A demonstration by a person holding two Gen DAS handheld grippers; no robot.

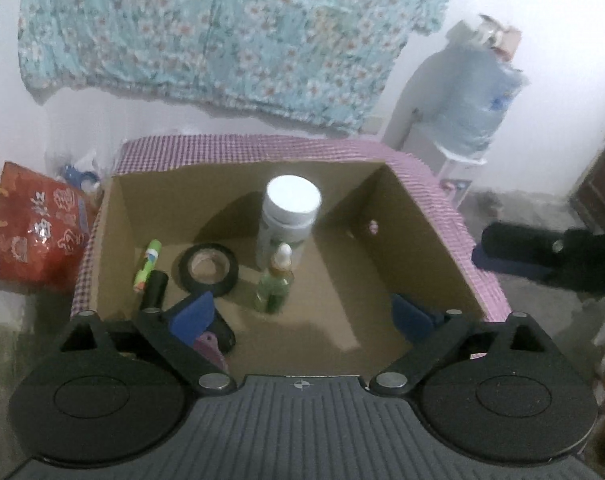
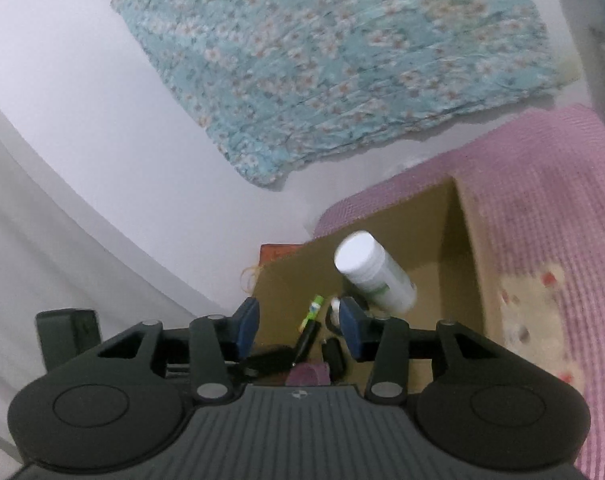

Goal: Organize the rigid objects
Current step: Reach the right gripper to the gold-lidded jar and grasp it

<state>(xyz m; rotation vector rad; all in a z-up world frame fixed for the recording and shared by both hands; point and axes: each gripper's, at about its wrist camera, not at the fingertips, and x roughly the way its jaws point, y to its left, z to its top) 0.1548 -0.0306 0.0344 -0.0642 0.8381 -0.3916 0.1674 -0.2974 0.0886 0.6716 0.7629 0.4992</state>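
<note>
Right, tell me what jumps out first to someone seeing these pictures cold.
The open cardboard box with its pink checked cover fills the middle, and a tall white-capped bottle stands at its back. In front of that bottle sit a small green bottle and, to its left, a black tape roll. Behind the box, a blue floral cloth hangs on the white wall.

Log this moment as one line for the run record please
phase: items in cardboard box | left gripper: open, empty | right gripper: open, empty | contents: white bottle, tape roll, dropper bottle
</note>
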